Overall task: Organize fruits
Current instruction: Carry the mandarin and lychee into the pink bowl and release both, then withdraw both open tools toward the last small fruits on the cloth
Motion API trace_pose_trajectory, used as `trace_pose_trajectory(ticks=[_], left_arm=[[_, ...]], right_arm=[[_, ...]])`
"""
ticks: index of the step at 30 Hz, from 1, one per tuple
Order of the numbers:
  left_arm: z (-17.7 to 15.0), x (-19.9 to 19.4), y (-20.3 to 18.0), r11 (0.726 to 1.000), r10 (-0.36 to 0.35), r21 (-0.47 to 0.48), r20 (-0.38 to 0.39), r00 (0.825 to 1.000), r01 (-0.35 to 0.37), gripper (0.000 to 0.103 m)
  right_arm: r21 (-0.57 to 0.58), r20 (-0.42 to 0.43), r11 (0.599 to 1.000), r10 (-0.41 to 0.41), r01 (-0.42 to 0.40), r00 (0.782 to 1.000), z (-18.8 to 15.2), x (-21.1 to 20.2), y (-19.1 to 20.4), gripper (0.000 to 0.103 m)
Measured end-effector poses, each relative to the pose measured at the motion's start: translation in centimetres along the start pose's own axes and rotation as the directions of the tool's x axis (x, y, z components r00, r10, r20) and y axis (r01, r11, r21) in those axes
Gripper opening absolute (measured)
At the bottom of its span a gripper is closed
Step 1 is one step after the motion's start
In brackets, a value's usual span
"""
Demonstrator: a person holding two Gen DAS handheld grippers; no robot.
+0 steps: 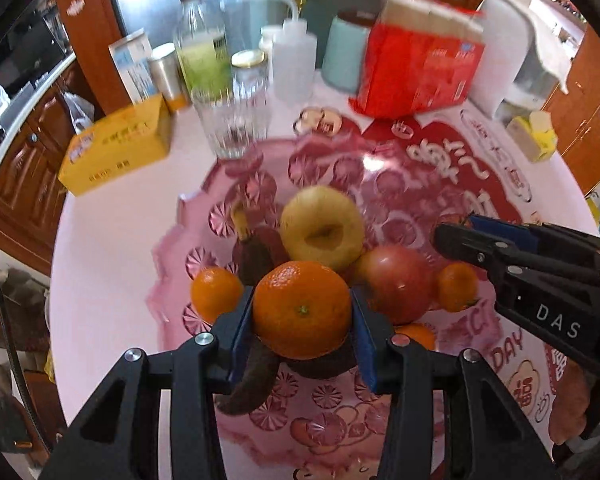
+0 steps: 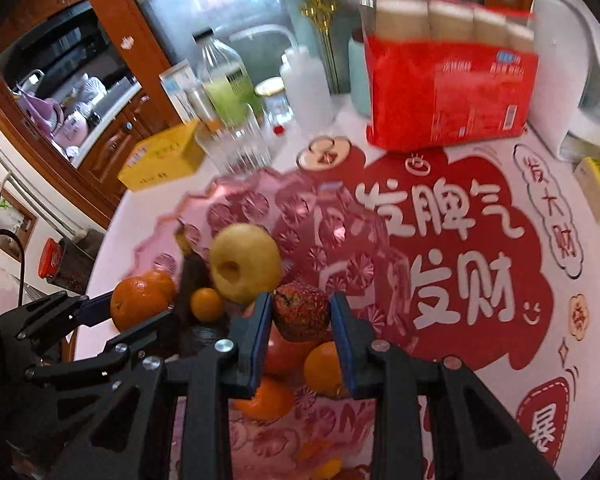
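Your left gripper [image 1: 302, 316] has its blue pads clamped on the big round orange mandarin [image 1: 302, 314], held just above the pile in the pink cut-glass fruit tray [image 1: 168, 276]. Straight ahead of that claw sits the yellow-green apple [image 1: 322, 236], with the red tomato-like fruit [image 1: 400, 282] ahead to its right and a smaller orange mandarin [image 1: 216, 294] to its left. Beneath the claw a dark curved fruit [image 1: 252, 384], maybe an overripe banana, though the blur makes it hard to call.

Your right gripper [image 2: 300, 314] pinches the red speckled strawberry [image 2: 300, 312] between its pads, hovering over the same pile.

Now, both claws are loaded over one crowded tray, and they sit close together. Lower the mandarin into a gap, not onto the apple's crown, or it may roll. Release only once it rests. Go gently with the strawberry: it looks soft, so set it last, on top.
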State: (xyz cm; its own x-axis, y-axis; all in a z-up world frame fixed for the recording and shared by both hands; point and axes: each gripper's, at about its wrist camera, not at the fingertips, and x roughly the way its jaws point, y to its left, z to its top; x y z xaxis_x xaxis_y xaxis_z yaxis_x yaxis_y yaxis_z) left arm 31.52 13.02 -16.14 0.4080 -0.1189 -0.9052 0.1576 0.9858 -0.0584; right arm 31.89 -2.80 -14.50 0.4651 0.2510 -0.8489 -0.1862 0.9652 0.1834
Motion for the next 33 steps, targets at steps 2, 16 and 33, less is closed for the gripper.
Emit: trace_pose_trajectory(ticks=[2, 16, 33], left_arm=[[-0.1, 1.0, 0.2, 1.000, 0.004, -0.008, -0.018, 1.000, -0.004, 0.044], [-0.1, 0.9, 1.3, 0.999, 0.025, -0.043, 0.024, 0.999, -0.024, 0.086], [-1.3, -4.4, 1.4, 0.996, 0.035, -0.083, 0.079, 0.996, -0.028, 0.086]], right_arm=[[-0.009, -0.007, 1.000, -0.004, 0.004, 1.000, 0.0, 1.0, 0.0, 0.030], [-0.005, 0.063, 1.000, 0.016, -0.016, 0.998, 0.5, 1.3, 0.2, 0.048], [-0.015, 0.108, 1.000, 0.023, -0.021, 0.994, -0.9, -3.4, 1.3, 0.048]])
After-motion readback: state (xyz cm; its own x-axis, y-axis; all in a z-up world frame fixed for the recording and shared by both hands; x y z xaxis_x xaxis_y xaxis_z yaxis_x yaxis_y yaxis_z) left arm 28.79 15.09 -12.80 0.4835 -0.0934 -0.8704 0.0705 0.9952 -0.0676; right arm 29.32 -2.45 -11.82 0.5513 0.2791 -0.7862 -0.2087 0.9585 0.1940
